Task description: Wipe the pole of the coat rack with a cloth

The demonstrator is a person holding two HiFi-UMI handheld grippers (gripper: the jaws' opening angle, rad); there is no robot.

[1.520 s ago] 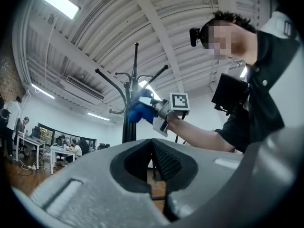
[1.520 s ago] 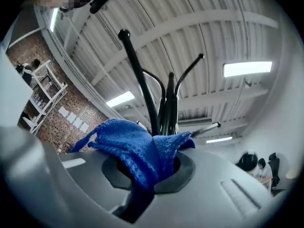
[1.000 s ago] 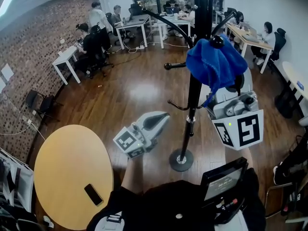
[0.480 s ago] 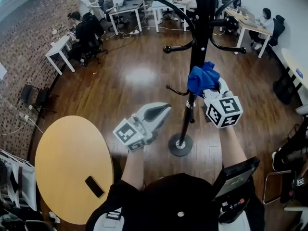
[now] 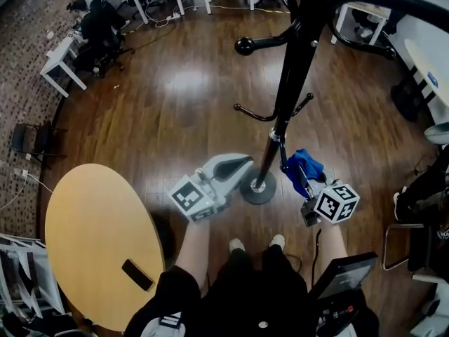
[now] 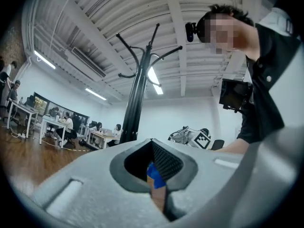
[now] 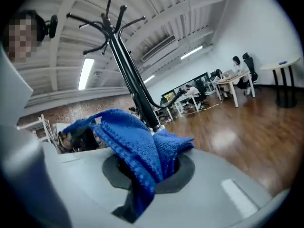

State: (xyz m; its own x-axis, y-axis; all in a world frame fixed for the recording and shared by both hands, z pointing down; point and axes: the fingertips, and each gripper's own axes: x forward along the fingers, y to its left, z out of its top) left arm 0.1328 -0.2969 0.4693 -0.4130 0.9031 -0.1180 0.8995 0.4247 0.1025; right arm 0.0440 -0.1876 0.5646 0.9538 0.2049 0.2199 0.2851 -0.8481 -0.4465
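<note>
The black coat rack pole (image 5: 291, 76) runs down the head view to its round base (image 5: 258, 187). My right gripper (image 5: 299, 179) is shut on a blue knitted cloth (image 5: 305, 163), low down just right of the pole and a little above the base; whether the cloth touches the pole I cannot tell. The right gripper view has the cloth (image 7: 137, 146) bunched over the jaws, with the pole (image 7: 128, 75) rising behind it. My left gripper (image 5: 235, 166) is shut and holds nothing, just left of the base. The pole (image 6: 135, 103) stands beyond it in the left gripper view.
A round wooden table (image 5: 91, 237) with a black phone (image 5: 137, 274) lies at the lower left. Curved hooks (image 5: 259, 44) stick out from the pole. Desks with chairs (image 5: 98, 27) stand at the far side. The person's feet (image 5: 236, 245) are close behind the base.
My right gripper has slid down with the cloth from the pole's upper hooks to just above the base. The head view has tilted down. The left gripper has barely moved.
</note>
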